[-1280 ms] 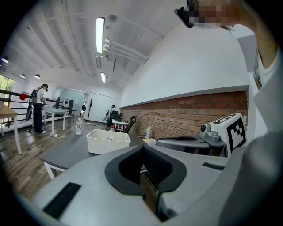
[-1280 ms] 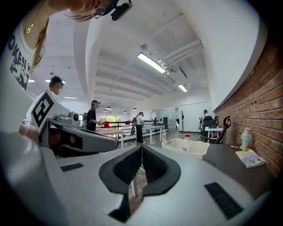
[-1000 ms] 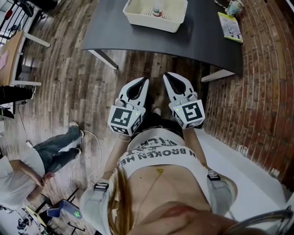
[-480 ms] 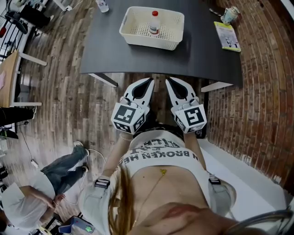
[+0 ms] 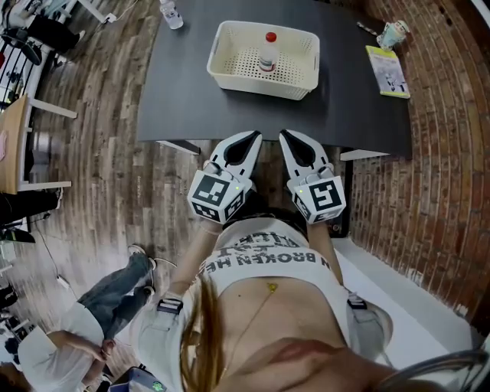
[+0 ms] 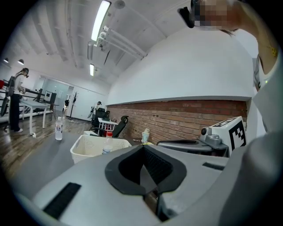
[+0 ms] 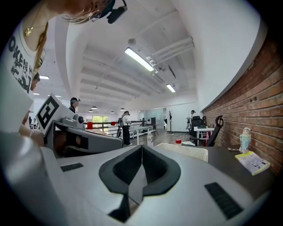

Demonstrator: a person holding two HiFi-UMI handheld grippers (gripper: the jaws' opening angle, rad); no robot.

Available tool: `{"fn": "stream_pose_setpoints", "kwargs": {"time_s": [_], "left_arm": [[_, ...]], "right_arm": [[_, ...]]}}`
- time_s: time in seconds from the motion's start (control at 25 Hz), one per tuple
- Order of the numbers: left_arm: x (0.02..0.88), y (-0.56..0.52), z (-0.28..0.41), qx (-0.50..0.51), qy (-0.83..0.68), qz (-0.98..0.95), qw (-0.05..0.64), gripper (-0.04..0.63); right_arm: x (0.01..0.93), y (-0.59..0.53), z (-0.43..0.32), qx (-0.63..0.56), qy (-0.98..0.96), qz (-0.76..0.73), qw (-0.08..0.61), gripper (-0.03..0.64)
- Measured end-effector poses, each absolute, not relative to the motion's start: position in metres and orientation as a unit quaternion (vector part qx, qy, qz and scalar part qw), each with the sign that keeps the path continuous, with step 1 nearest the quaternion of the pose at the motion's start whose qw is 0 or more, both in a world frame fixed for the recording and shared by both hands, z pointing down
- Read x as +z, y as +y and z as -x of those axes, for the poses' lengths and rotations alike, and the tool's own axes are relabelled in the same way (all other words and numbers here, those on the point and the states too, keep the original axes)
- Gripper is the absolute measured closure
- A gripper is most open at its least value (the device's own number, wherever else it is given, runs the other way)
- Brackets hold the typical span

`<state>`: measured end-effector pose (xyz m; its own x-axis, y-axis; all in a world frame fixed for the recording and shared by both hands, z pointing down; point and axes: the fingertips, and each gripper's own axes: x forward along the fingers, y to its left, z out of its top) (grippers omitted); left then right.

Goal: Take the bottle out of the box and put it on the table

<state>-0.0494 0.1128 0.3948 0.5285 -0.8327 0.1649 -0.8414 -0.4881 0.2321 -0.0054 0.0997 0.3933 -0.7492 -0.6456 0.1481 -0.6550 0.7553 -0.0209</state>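
Left gripper (image 5: 250, 138): jaws pressed together, nothing between them. Right gripper (image 5: 288, 136): likewise closed tip to tip and empty. Both are held side by side in front of the person's body, pointing at the table (image 5: 191, 99), with their tips at its near edge.

Change noted: a second ago the table lay farther ahead and the box (image 5: 260, 86) was cut off at the top of the head view. Now the whole box is in sight and the near edge of the table has drawn up to the gripper tips. Jaw state has not altered in that time. Judgement: the approach is nearly finished, but the task proper has not begun. The jaws must be opened and carried forward over the box wall before any grasp.

Task item: the bottle (image 5: 268, 52), red-capped, stands upright inside the box, toward its far side, well apart from both grippers.

Count:
- Grippers: two.
- Boxes: one, white and perforated.
- Bottles: two. One is in the box; the second bottle (image 5: 171, 12) stands on the table's far left corner.
- Booklets: one (image 5: 389, 70), at the table's right edge.
- Cups: one small cup-like item (image 5: 393, 33) beyond the booklet; its kind cannot be confirmed.
- Bystanders: one (image 5: 84, 337), on the floor at lower left.
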Motion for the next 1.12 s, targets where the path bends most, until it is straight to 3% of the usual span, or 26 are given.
{"fn": "stream_pose_setpoints", "kwargs": {"time_s": [0.64,1.12], "left_arm": [[0.4,0.067,0.087,0.008,-0.513,-0.844,0.156,0.595],[0.39,-0.028,0.064,0.02,-0.532,-0.833,0.151,0.595]], "right_arm": [[0.396,0.043,0.036,0.032,-0.941,-0.328,0.078,0.607],[0.384,-0.048,0.02,0.025,-0.954,-0.29,0.073,0.607]]}}
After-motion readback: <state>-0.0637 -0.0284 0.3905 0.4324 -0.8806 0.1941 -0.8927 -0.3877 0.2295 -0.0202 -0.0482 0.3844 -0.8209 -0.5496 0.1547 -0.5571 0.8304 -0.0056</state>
